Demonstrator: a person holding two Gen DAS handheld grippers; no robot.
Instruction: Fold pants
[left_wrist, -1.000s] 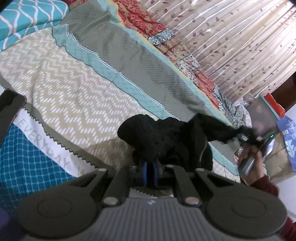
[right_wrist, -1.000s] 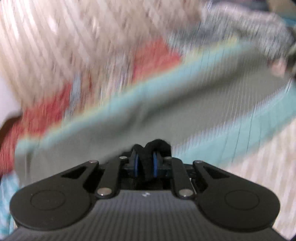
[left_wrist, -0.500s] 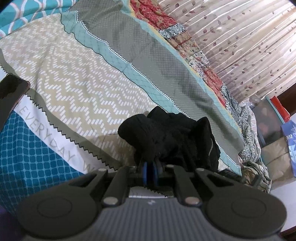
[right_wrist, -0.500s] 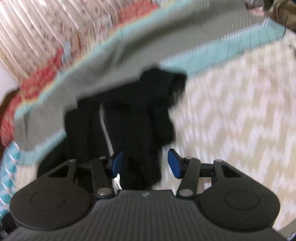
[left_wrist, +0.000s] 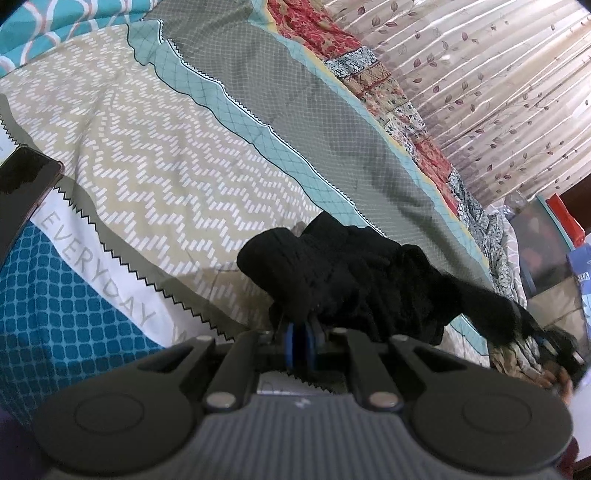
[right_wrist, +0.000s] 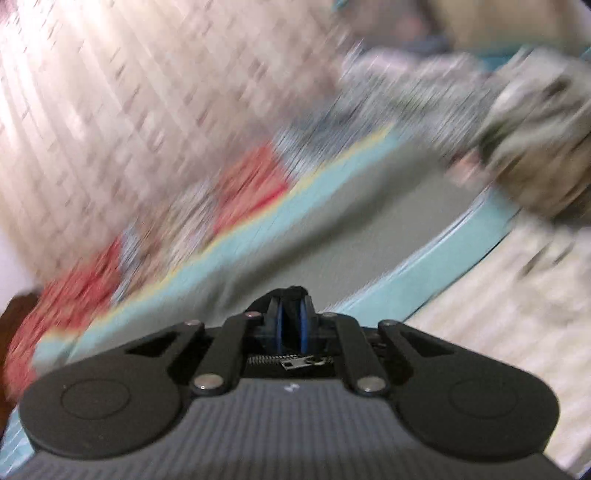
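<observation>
Left gripper (left_wrist: 300, 345), angled down at the bedspread (left_wrist: 184, 155), pinches the bunched black pants (left_wrist: 347, 280) lying just ahead of it, while the right gripper (right_wrist: 290, 325), jaws just closed, nips black fabric, a zipper (right_wrist: 295, 363) showing beneath it.

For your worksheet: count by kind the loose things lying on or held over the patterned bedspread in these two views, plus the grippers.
Black pants: 1
Dark phone on the bedspread: 1
Grippers: 2, the left gripper and the right gripper, both clamped on the pants' black cloth
Total: 4
</observation>
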